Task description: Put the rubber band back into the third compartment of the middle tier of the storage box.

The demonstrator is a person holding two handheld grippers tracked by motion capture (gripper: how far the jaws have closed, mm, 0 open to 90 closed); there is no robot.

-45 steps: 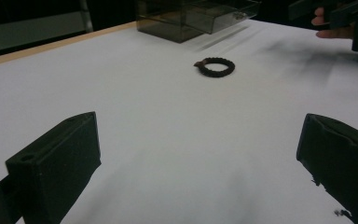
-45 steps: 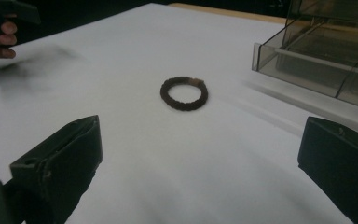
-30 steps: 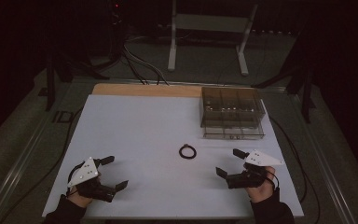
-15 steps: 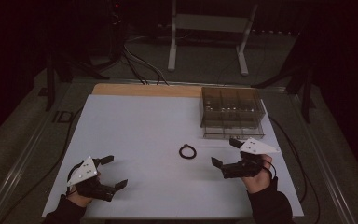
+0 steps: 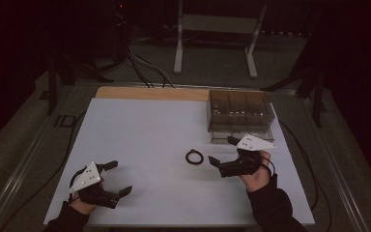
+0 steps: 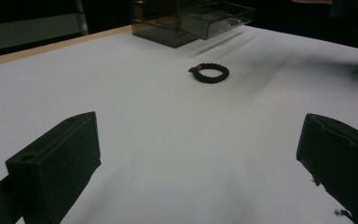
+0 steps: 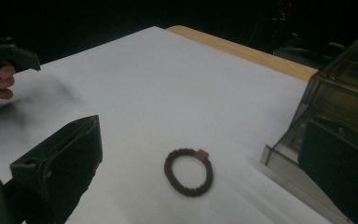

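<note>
Dark beaded bracelet (image 5: pixel 194 156) lies flat on white table surface (image 5: pixel 140 140), right of centre, nothing touching it. One brownish bead on its ring, seen in right gripper view (image 7: pixel 189 171). Just beside it to right: right gripper (image 5: pixel 223 154), jaws spread wide, nothing between them, pointing at bracelet. Behind gripper: clear smoky drawer box (image 5: pixel 239 115), lower drawer pulled partly out. Left gripper (image 5: pixel 118 178) near front-left corner, well apart from bracelet, jaws likewise spread, empty.
</note>
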